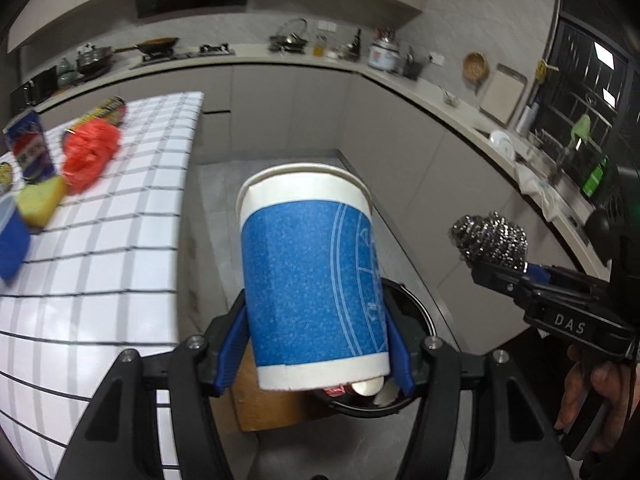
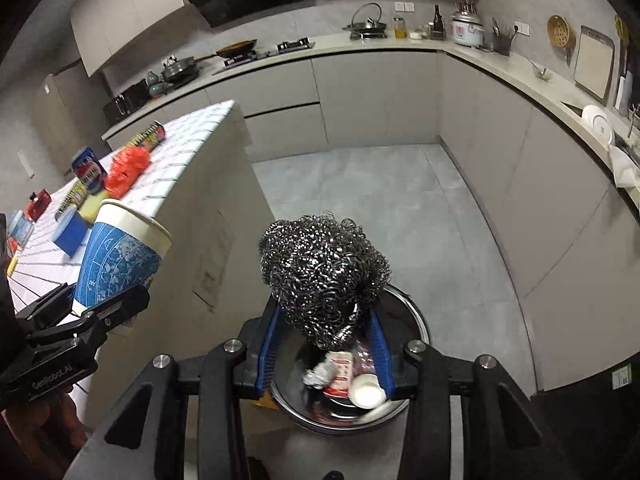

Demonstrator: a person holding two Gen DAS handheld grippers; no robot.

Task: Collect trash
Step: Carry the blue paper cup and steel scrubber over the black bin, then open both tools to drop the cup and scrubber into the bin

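A blue and white paper cup (image 1: 314, 276) is pinched upright between the blue pads of the left gripper (image 1: 316, 344), its rim tilted slightly left. A ball of steel wool (image 2: 324, 276) is clamped in the right gripper (image 2: 324, 344), whose jaws are pressed together on it. Both are held above a round black trash bin (image 2: 416, 320) on the grey floor, in which a small white cup (image 2: 366, 394) and crumpled wrappers are seen. On the tiled counter (image 1: 120, 240) to the left, a red plastic bag (image 1: 90, 154), a yellow sponge (image 1: 40, 200) and cans are left lying.
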